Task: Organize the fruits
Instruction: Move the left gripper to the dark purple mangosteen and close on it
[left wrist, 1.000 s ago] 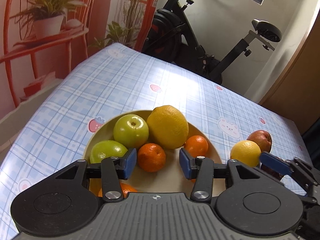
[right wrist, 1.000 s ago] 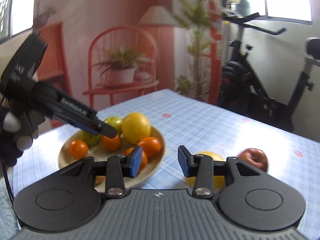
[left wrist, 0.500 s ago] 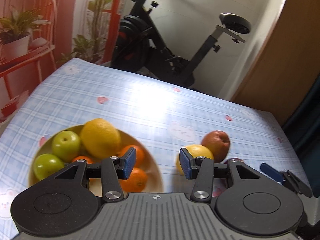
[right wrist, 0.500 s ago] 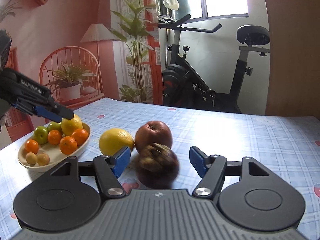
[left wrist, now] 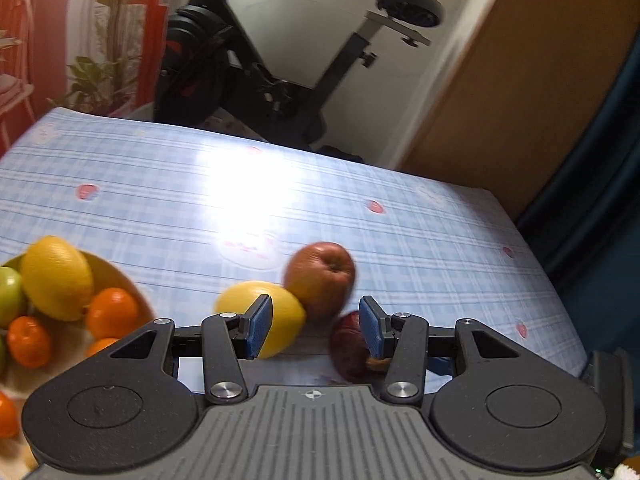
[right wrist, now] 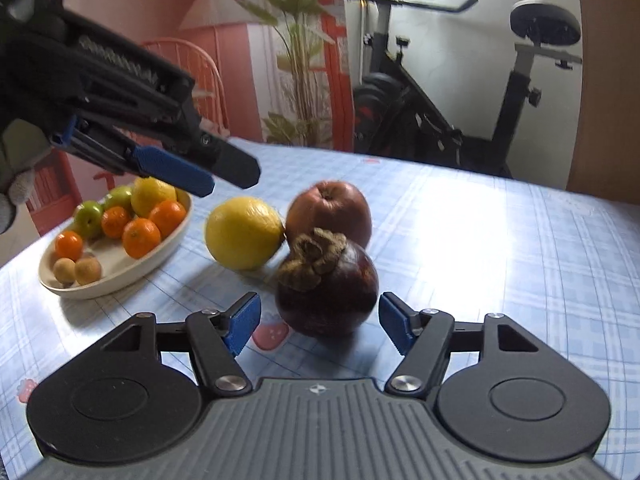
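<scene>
— Three fruits off the plate [right wrist: 116, 280]: lemon [right wrist: 243, 233], apple [right wrist: 329, 210], mangosteen [right wrist: 327, 292], bunched at centre frame in the right view. Lemon and apple touching, mangosteen just in front of both.

— Nearest to which gripper?

— Right gripper [right wrist: 320, 322], judging by the view. Jaws spread wide, gripping nothing, mangosteen dead ahead between the blue pads [right wrist: 244, 320], slightly beyond the tips. Probably only a short push forward before closing.

— Axis?

— Nearly round, so no real long axis. Calyx on top, tilted toward frame left; stem axis roughly upright. Best squeezed across the sides, below the calyx.

— And the left gripper [left wrist: 316, 330]?

— Also open, empty. In its own view, lemon behind the left pad, mangosteen [left wrist: 350, 346] behind the right pad, apple [left wrist: 320, 278] beyond the gap. From the right view, hanging at upper left, above table [right wrist: 500, 240] between plate and lemon. Lemon's long axis roughly crosswise in frame.

— Plate?

— Left edge of both views, already carrying a lemon, green apples, oranges, two small brown fruits.
</scene>
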Available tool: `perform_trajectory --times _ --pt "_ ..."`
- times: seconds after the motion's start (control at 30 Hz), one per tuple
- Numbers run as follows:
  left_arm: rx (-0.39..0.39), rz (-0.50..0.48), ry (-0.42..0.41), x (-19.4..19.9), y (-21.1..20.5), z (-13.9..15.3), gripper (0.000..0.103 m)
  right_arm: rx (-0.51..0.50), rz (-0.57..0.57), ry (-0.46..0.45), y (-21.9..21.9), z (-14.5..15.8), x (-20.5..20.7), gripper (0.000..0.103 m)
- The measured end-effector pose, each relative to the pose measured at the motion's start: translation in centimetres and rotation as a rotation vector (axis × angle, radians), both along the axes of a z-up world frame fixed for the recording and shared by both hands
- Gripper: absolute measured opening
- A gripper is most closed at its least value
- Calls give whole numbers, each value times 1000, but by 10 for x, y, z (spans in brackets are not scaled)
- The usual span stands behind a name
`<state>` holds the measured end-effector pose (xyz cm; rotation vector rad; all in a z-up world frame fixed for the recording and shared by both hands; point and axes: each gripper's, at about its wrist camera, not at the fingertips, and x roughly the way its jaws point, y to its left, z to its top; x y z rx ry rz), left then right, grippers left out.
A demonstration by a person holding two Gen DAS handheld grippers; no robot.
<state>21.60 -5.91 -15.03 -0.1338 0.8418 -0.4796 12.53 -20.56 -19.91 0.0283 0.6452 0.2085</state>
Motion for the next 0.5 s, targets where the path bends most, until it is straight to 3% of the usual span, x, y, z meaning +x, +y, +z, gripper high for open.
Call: perform_trajectory --times 0.13,0.3,0.5 --pt "-14 -60 33 -1 -16 -10 50 10 -5 9 -3 -2 1 59" --pt "-74 -67 73 10 -24 -16 50 29 -5 13 -5 -2 4 59" --pt "-67 -50 114 21 -28 -20 48 28 1 13 -4 -2 14 61"
